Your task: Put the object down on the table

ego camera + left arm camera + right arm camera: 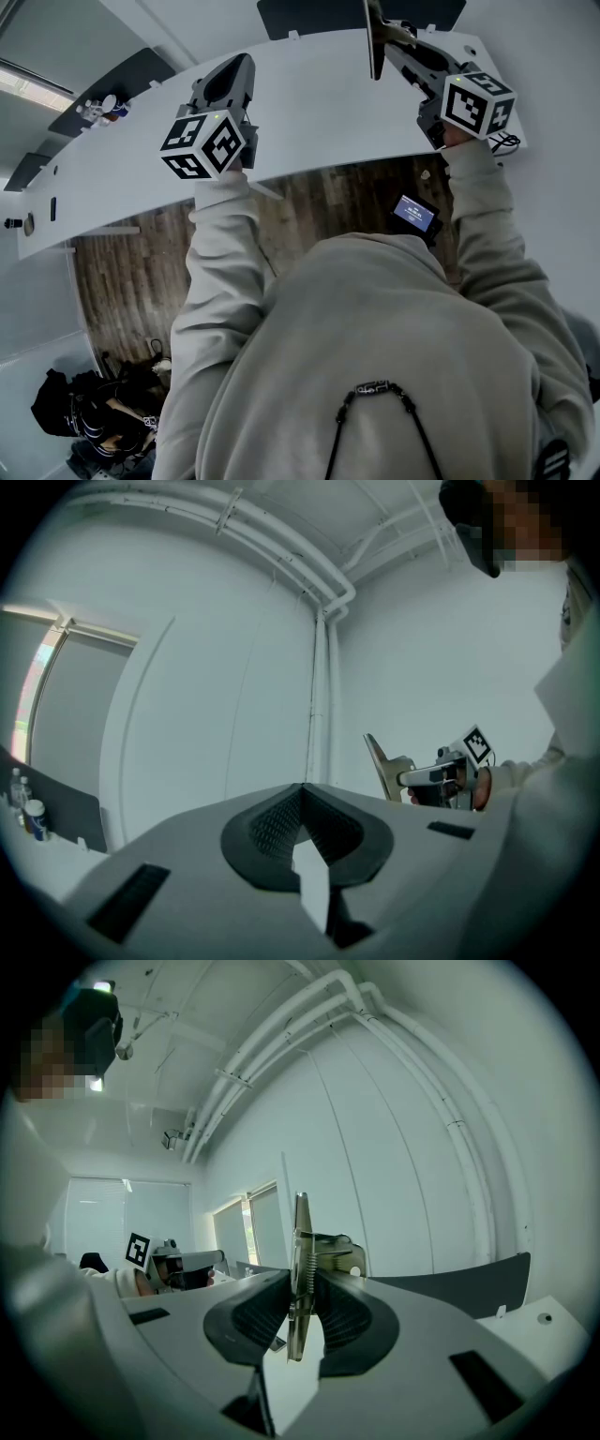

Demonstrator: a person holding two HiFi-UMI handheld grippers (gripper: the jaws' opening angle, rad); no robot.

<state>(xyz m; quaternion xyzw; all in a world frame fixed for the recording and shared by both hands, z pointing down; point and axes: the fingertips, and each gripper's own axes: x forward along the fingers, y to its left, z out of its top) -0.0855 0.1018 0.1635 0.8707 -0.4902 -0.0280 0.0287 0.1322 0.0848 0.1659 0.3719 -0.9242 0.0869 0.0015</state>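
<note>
A thin flat metal plate with a spring clip point(374, 37) stands on edge, nipped between the jaws of my right gripper point(389, 42) above the far right part of the white table point(319, 103). In the right gripper view the plate point(300, 1241) rises upright out of the closed pads of the right gripper point(302, 1290). My left gripper point(239, 61) hovers over the table's left middle, its jaws meeting at the tip point(302, 789) with nothing between them. From the left gripper view the right gripper point(441, 778) and the plate point(382, 766) show side on.
Dark panels point(356, 11) line the table's far edge. Small bottles point(103, 108) stand at the far left. A cable point(502, 142) lies by the right corner. A small device with a lit screen point(415, 214) hangs at my waist. Another person point(94, 412) sits at lower left on the wooden floor side.
</note>
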